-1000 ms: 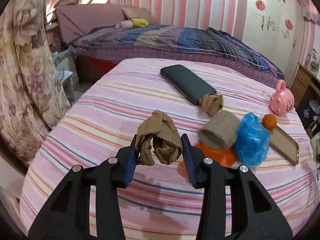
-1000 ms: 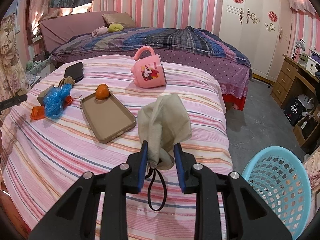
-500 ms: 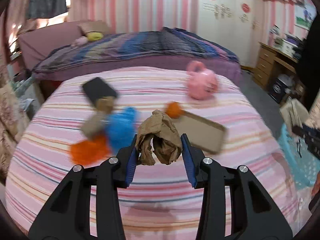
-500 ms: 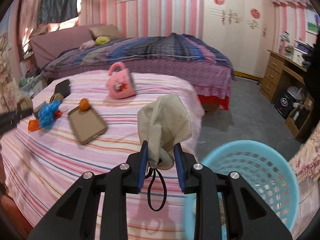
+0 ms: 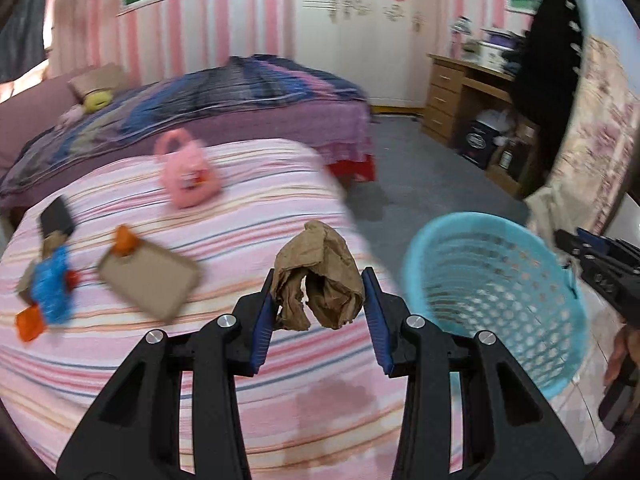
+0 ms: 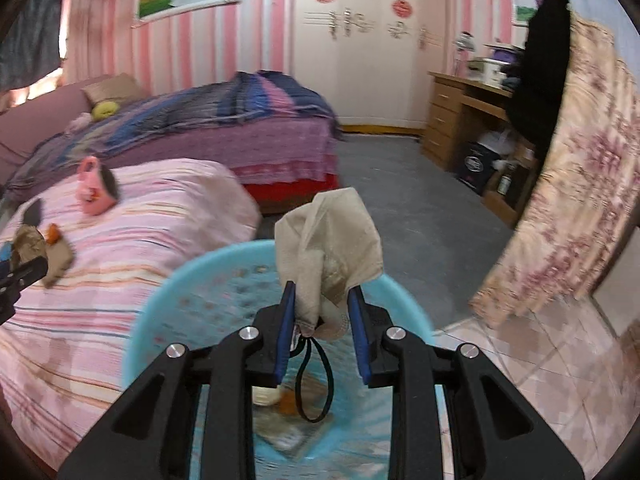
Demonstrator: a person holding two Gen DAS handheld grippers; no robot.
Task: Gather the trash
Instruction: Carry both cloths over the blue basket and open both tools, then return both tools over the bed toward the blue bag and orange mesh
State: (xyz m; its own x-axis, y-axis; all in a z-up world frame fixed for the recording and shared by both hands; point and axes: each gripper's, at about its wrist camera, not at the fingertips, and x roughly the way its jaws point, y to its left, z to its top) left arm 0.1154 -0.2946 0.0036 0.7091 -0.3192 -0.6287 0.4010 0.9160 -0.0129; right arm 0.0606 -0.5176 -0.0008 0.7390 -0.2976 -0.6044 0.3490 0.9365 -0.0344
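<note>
My left gripper point(image 5: 320, 300) is shut on a crumpled brown paper wad point(image 5: 318, 276), held above the pink striped bed point(image 5: 240, 360), left of the light blue mesh basket point(image 5: 496, 296). My right gripper point(image 6: 322, 320) is shut on a beige crumpled cloth-like piece with a black loop point(image 6: 330, 252), held directly over the basket point(image 6: 160, 320). Scraps lie at the basket's bottom. More litter stays on the bed: a blue plastic wad point(image 5: 52, 284) and orange pieces point(image 5: 28, 322).
On the bed lie a pink mug point(image 5: 186, 176), a brown tray point(image 5: 150, 280), a small orange point(image 5: 124, 240) and a black case point(image 5: 58, 216). A second bed point(image 6: 240, 120), a wooden desk point(image 6: 468, 108) and a floral curtain point(image 6: 568, 200) surround the grey floor.
Both grippers have swung right, away from the bed's litter toward the basket. The right gripper now hangs over the basket; the left one has the basket in view at its right.
</note>
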